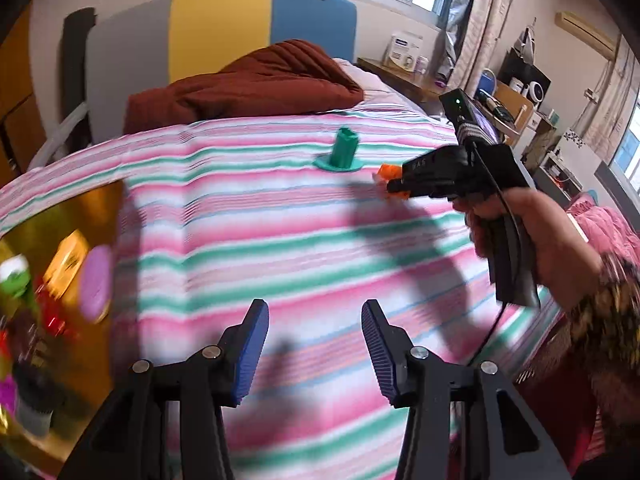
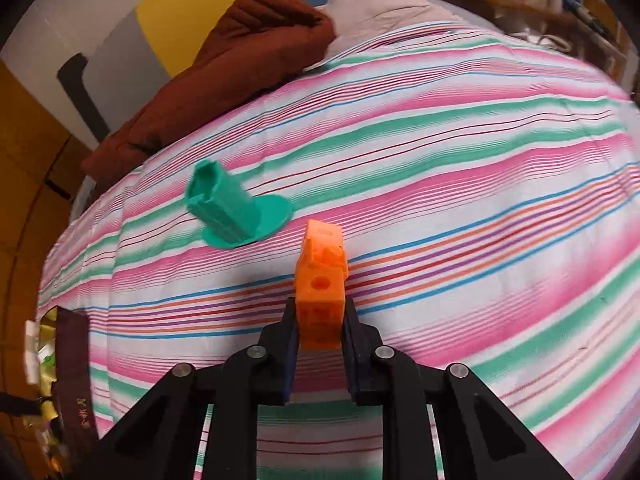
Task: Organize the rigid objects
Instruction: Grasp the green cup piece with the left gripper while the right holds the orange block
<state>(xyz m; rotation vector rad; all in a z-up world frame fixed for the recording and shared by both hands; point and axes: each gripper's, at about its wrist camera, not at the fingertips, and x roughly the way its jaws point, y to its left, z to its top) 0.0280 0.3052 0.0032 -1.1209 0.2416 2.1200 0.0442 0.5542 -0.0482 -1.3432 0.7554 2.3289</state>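
An orange plastic block [image 2: 321, 280] with holes stands on the striped bedspread [image 2: 460, 184], and my right gripper [image 2: 320, 312] is shut on its lower part, pads pressed on both sides. A green plastic piece [image 2: 224, 208], a ribbed column on a round flat base, stands just beyond it to the left. In the left wrist view the green piece [image 1: 343, 148] sits mid-bed, the orange block [image 1: 390, 174] shows at the tip of the right gripper [image 1: 394, 184], held by a hand [image 1: 540, 240]. My left gripper [image 1: 315, 344] hangs open over bare bedspread, nothing between its blue pads.
A gold-coloured box [image 1: 60, 272] holding several blurred small items lies at the bed's left edge. A dark red quilt [image 1: 248, 84] is bunched by the headboard. A desk [image 1: 404, 74] and cluttered shelves stand at the right, beyond the bed.
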